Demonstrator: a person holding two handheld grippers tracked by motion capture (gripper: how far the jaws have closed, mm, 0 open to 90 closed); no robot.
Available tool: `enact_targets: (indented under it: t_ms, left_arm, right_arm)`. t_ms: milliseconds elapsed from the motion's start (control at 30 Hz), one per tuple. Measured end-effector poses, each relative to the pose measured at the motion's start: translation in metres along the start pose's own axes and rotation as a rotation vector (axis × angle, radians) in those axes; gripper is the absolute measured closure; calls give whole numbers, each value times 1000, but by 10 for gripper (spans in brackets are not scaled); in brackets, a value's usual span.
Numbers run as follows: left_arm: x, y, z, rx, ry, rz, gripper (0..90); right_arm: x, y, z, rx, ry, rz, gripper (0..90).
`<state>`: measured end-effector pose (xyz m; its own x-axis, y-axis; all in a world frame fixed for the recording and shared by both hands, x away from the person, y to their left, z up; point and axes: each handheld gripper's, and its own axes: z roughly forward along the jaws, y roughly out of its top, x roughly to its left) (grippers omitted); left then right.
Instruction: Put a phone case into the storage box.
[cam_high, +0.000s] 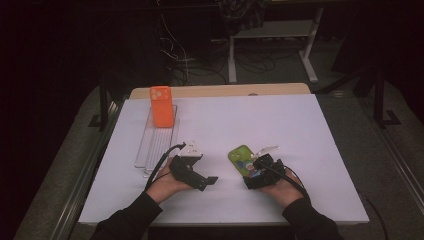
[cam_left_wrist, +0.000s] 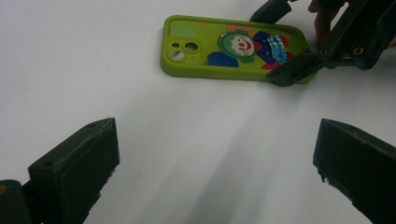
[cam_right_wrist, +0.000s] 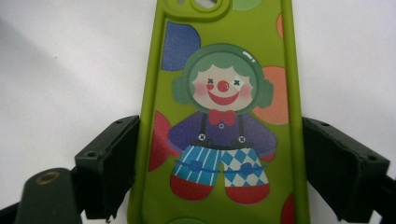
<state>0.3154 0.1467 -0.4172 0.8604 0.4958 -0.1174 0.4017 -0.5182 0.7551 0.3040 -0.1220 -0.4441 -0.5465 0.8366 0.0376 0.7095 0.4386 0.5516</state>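
Green phone case w/ the clown print lies flat, back up, on the white table, near the front edge on the person's right side. Right gripper is at its bottom end: in the right gripper view the case sits between the two black jaws, one jaw at each long edge. Left-hand jaw looks about touching the rim, right-hand jaw is just beside it w/ maybe a sliver of gap, so I read it as straddling, not clamped yet; no sign the case is lifted or tilted, it lies flat on the table. Left gripper hovers near the middle of the front edge, well apart from the case; in the left gripper view its jaws stand wide w/ nothing between them, bare table there, and the case shows farther off w/ the right gripper at its end. Far left: orange phone case stands upright at the far end of a clear slotted rack; rest of the rack looks free. Judgement: approx. halfway at best. Orange case prob. already racked; green one lined up for the grasp but pinch, lift, carry across to the rack & set-down beside the orange one all left to do.
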Motion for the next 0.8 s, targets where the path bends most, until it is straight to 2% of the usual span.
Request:
enact_targets:
  t_ms: [100,167,200,400,467,500,533,600,700,733,800]
  left_arm:
    - [0,0,0,0,0,2,0]
    - [-1,0,1,-16,-2,-15,0]
    - [0,1,-1,-1,0,3,0]
    - [1,2,-1,-10,-9,4,0]
    - [1,3,-2,-10,-8,6,0]
    - [1,3,-2,-8,-6,10,0]
    - [1,3,-2,-7,-8,15,0]
    - [1,4,-2,-10,-11,13,0]
    - [1,7,-3,-10,-15,14,0]
    - [2,7,-4,-9,-18,17,0]
    - [2,10,-5,-4,-24,30,0]
  right_arm:
    - [0,1,0,4,2,3,150]
    - [-2,1,0,2,8,-11,152]
    - [-2,1,0,-2,13,-12,152]
    - [-9,2,-2,-7,50,-37,153]
    - [-11,2,-4,-5,66,-20,154]
    - [-14,3,-5,-22,68,-40,154]
    - [-15,3,-6,-18,75,-31,154]
    - [-18,4,-9,-34,89,-51,154]
    - [-20,5,-13,-25,102,-59,154]
    - [-21,6,-13,-31,104,-80,154]
    - [-23,8,-15,-30,113,-88,153]
